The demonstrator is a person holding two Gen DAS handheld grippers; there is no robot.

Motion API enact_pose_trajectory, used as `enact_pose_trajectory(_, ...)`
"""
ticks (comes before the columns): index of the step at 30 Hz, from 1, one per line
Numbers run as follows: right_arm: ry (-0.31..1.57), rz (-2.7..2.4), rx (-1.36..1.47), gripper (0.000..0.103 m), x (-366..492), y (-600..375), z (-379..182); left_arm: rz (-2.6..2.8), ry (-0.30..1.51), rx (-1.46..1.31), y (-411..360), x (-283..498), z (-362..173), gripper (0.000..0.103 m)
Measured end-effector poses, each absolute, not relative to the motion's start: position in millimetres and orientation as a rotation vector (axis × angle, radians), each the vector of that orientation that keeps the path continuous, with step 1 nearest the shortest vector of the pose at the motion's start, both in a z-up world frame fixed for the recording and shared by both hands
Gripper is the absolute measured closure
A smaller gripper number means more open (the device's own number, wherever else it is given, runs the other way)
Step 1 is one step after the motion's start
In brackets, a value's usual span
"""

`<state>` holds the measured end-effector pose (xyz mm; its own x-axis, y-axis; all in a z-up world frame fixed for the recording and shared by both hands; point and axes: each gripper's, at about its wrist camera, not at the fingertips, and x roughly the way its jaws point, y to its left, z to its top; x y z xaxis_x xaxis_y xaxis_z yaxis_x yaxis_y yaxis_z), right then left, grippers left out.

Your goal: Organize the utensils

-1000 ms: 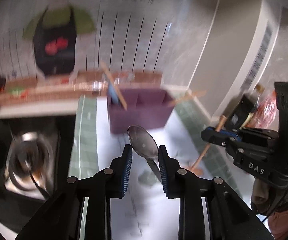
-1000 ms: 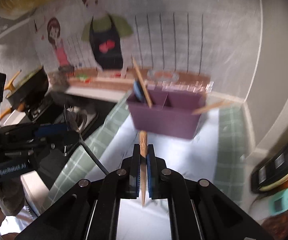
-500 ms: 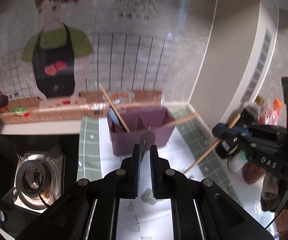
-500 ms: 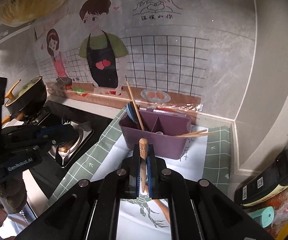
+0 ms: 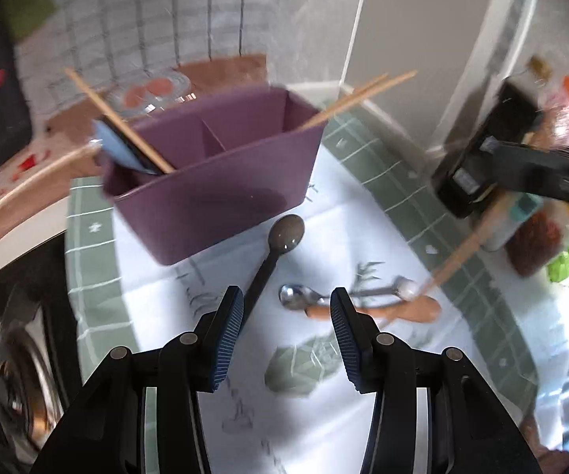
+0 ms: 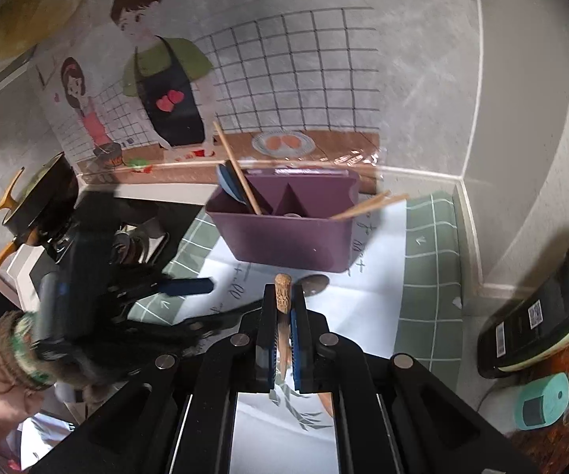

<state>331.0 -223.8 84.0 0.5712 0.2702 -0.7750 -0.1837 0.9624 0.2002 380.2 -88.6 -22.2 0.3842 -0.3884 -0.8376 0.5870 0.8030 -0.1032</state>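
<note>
Both grippers tilted down (left [image 5: 282, 308] fingers [image 5: 229, 316] parted)

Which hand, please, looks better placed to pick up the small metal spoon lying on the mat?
Left. Its claw, jaws just opened and empty, hangs right over the small metal spoon. The right claw is shut on a wooden-handled utensil.
</note>
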Motion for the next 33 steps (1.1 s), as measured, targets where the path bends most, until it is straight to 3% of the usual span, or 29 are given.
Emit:
enact_pose_trajectory(9,0.96,0.233,0.143,0.097,341.3,-246.4,67.8,-0.617,1.098,0.375,-157.0,437.1,-72.5,0.056)
enact_pose_trajectory(16,0.956,0.224,0.171,0.097,334.6,-260.0,67.7,-0.56,1.146,0.344,-166.7,460.2,-93.6,0.057)
enact_pose_trajectory(18,0.955,0.216,0.175,0.097,334.4,-262.0,68.1,-0.555,1.139,0.338,-166.5,461.1,-93.0,0.066)
enact_pose_trajectory(25,0.949,0.215,0.157,0.097,332.6,-253.7,73.5,-0.518,1.109,0.286,-151.7,445.7,-85.3,0.066)
enact_pose_trajectory(33,0.919,0.245,0.098,0.097,322.4,-230.1,91.0,-0.495,0.925,0.087,-93.1,382.0,-16.8,0.067)
